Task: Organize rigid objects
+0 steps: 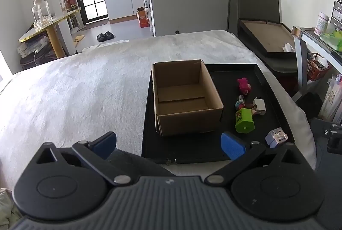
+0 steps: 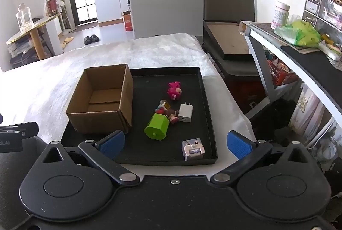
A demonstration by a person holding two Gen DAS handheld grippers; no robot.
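A black tray point(image 1: 233, 68) point(image 2: 210, 121) lies on a white bed cover. An empty cardboard box point(image 1: 186, 97) point(image 2: 102, 99) stands on its left half. To the box's right lie a pink figure point(image 1: 243, 83) point(image 2: 174, 90), a white charger point(image 1: 259, 106) point(image 2: 185, 113), a green block point(image 1: 244, 121) point(image 2: 157, 127), small figures point(image 1: 240, 103) point(image 2: 163, 108) and a bunny cube point(image 1: 276, 137) point(image 2: 193, 148). My left gripper point(image 1: 168, 144) is open near the tray's front edge, holding nothing. My right gripper point(image 2: 176, 144) hangs open over the tray's near end, just before the green block and bunny cube.
The white bed cover point(image 1: 85, 84) spreads wide to the left. A dark chair with a flat box point(image 2: 229, 42) stands beyond the bed on the right. A cluttered desk point(image 2: 299, 46) runs along the right side. A round gold-rimmed table point(image 1: 49, 25) stands far left.
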